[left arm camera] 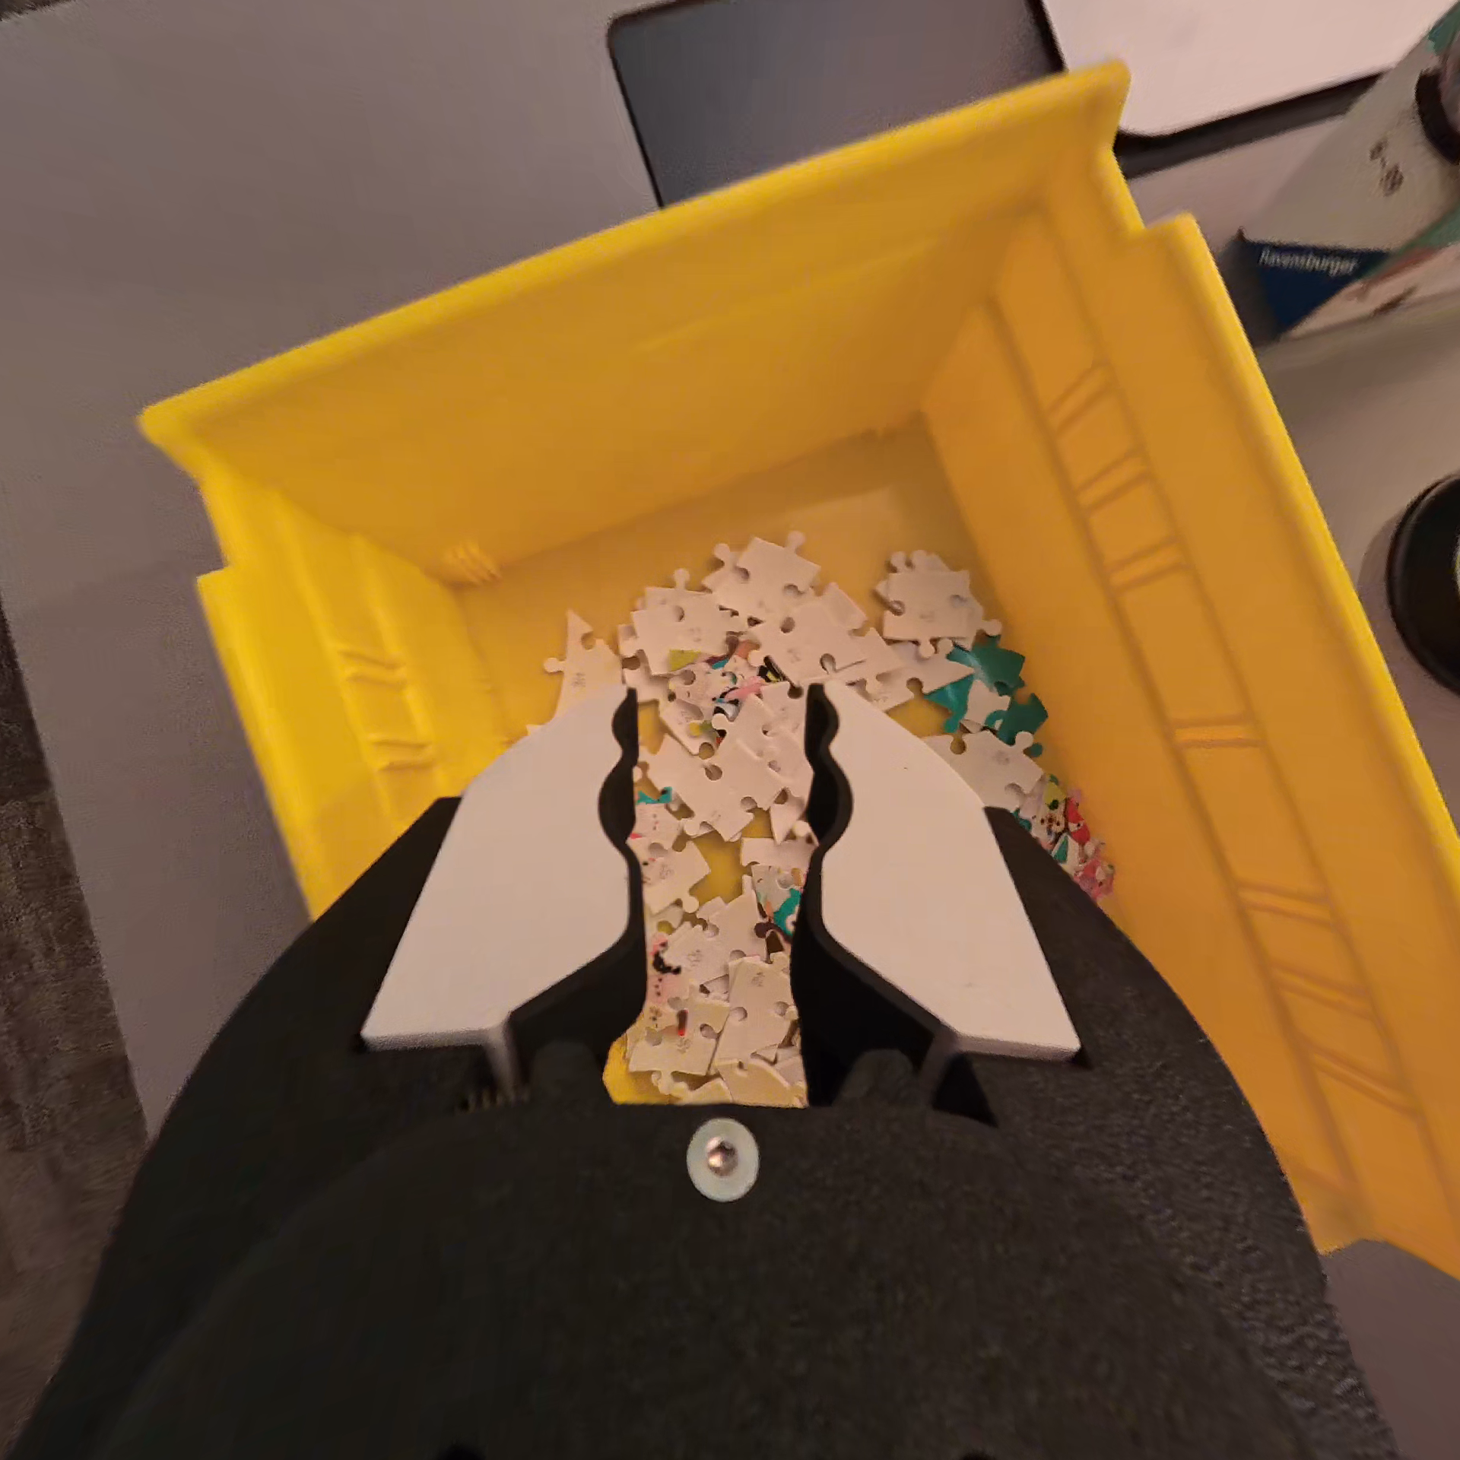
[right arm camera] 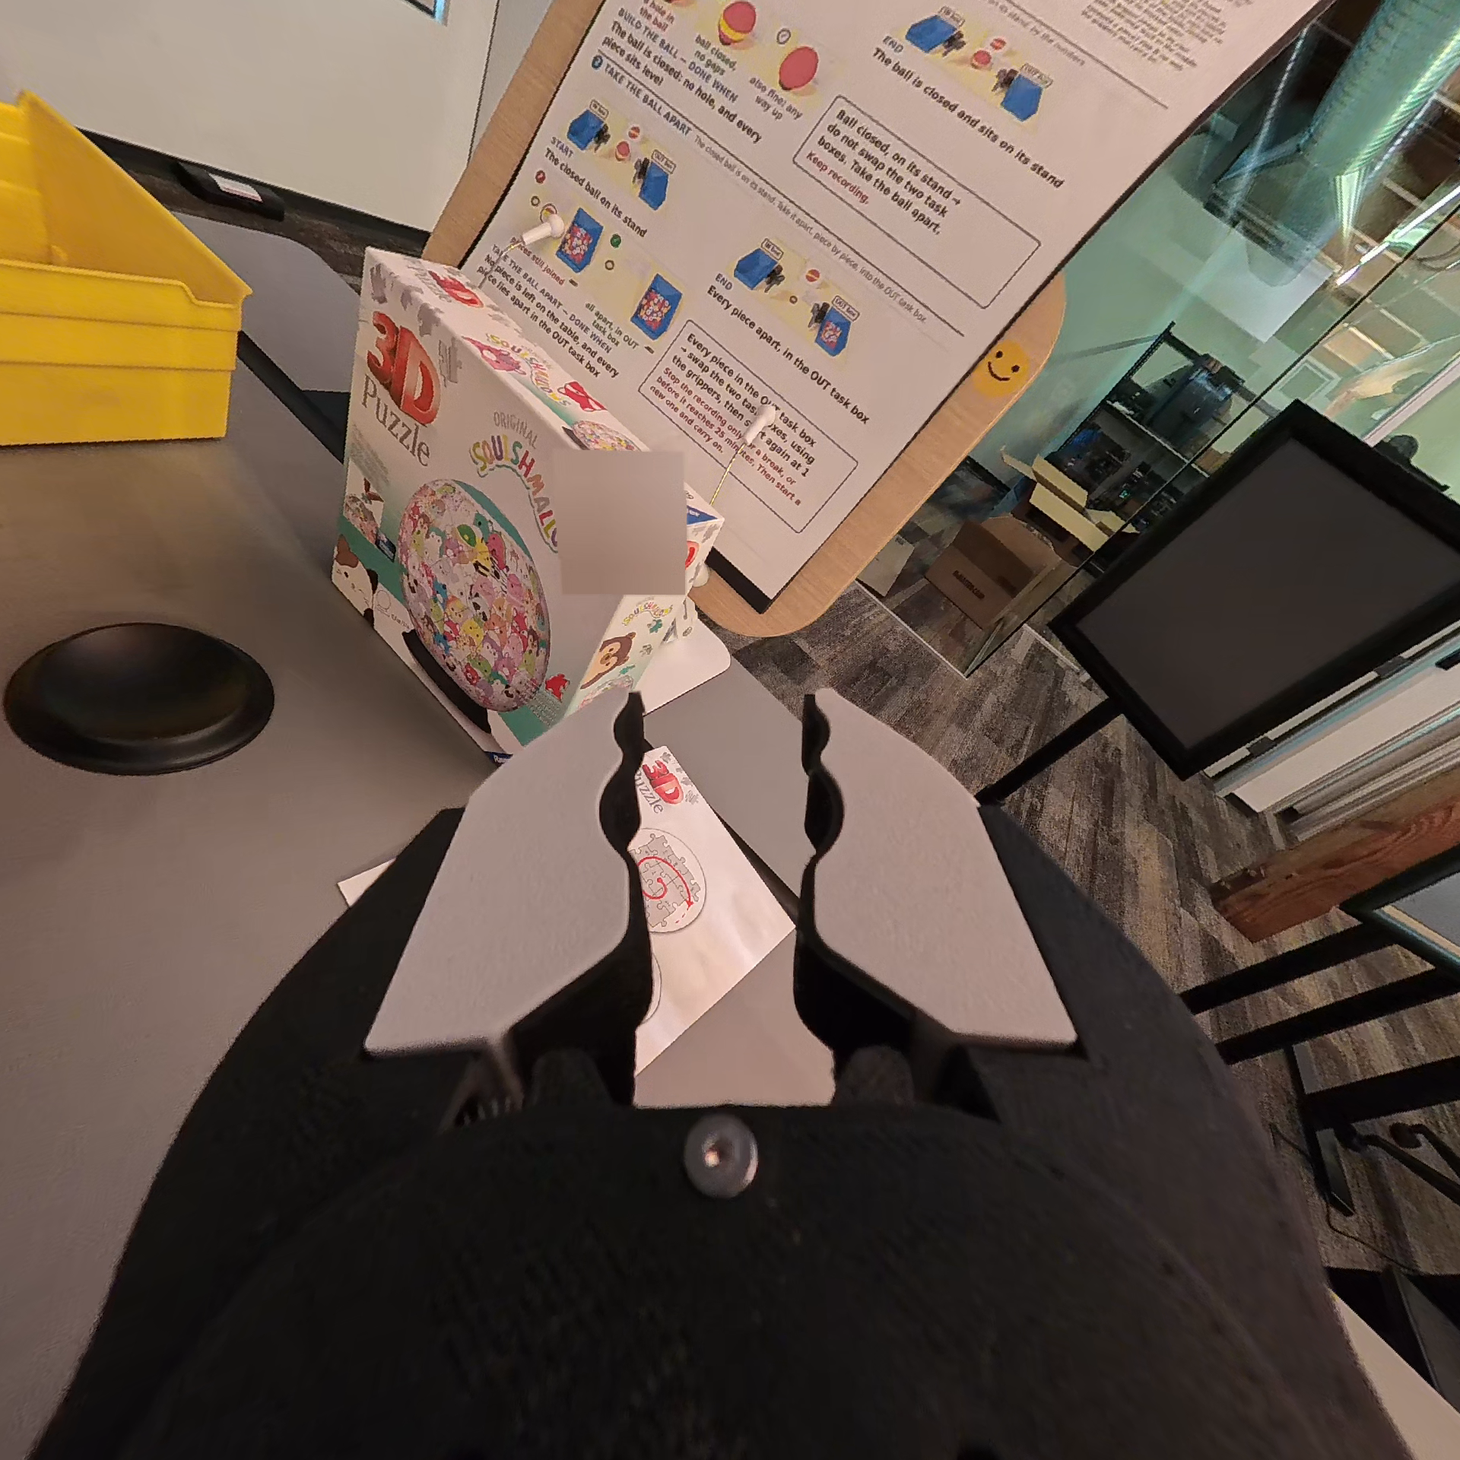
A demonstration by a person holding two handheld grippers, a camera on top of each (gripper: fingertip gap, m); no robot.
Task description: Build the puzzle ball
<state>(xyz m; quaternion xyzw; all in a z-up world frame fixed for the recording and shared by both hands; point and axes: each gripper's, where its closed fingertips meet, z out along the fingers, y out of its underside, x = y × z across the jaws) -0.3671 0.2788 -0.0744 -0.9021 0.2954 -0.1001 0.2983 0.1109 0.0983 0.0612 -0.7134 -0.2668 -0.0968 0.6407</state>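
A grey table (right arm camera: pixel 158 908) bears a yellow bin (right arm camera: pixel 103 348), puzzle box (right arm camera: pixel 474 553), black stand (right arm camera: pixel 138 699) and leaflet (right arm camera: pixel 695 893).

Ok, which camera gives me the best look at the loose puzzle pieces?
The left wrist view: it looks straight down into the yellow bin, where the puzzle pieces lie heaped, mostly blank side up. The right wrist view shows only the bin's outer corner, no pieces.

Yellow bin (left arm camera: pixel 592 442) walls hem the loose pieces (left arm camera: pixel 735 774); top open.
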